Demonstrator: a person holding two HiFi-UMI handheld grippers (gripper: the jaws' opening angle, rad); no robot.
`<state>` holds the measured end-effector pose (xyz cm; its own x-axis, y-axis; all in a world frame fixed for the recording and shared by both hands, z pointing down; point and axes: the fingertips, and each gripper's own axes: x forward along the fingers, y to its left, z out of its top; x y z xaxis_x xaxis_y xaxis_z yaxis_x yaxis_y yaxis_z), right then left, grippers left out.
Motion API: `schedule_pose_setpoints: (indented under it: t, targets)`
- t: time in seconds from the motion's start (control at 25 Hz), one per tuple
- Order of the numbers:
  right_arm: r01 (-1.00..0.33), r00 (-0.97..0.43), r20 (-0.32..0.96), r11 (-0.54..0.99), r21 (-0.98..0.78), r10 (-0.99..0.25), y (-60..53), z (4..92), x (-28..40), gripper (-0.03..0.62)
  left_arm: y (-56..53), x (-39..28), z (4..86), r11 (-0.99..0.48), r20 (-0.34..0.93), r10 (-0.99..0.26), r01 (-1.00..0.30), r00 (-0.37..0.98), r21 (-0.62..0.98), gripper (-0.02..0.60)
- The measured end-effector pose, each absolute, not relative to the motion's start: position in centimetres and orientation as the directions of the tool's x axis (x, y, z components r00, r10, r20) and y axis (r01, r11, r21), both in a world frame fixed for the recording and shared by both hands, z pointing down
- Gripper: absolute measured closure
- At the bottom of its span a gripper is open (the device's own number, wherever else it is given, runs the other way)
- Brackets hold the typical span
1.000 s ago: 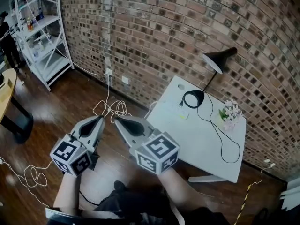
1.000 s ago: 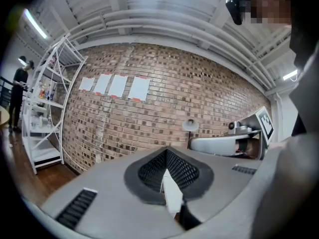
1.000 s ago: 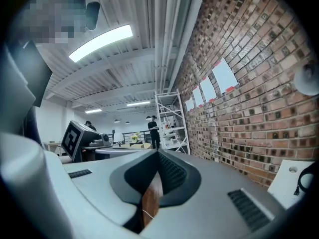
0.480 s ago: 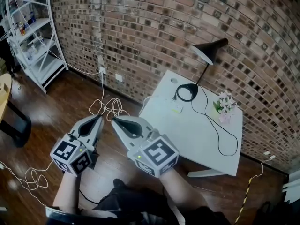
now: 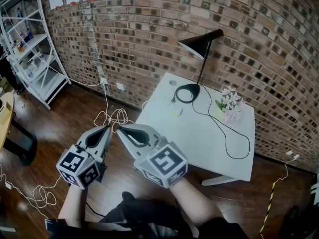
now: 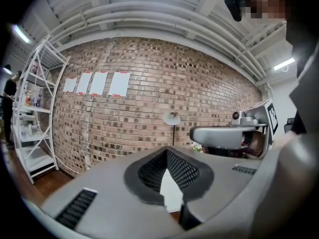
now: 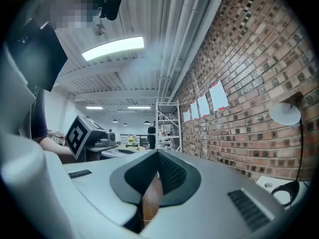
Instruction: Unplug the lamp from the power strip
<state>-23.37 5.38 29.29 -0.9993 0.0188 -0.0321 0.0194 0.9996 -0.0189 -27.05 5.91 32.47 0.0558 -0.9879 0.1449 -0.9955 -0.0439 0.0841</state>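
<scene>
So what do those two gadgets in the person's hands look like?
The left gripper and right gripper match: light grey tapered shells, each with a black teardrop-shaped recess on top and a cube of black-and-white square markers at the rear. Forearms are bare.

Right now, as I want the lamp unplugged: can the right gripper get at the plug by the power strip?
Probably not from here: the right gripper hangs shut over the floor, short of the table. Nothing blocks the way to the plug, though.
</scene>
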Motion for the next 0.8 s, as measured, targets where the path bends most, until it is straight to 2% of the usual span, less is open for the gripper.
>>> schedule_pose_setpoints:
  t: [0.28, 0.8]
  targets:
    - [0.045, -0.997, -0.058, 0.998, -0.037, 0.043, 4.3, 29.6, -19.8, 0.597, 5.6, -24.7, 32.6, 0.037, 0.145, -0.989, -0.997, -0.026, 0.075, 0.586]
    - [0.068, -0.998, -0.004, 0.995, -0.070, 0.068, 3.9, 31.6, -17.4, 0.597, 6.5, -22.7, 34.1, 0.103, 0.197, -0.976, -0.994, -0.092, 0.048, 0.586]
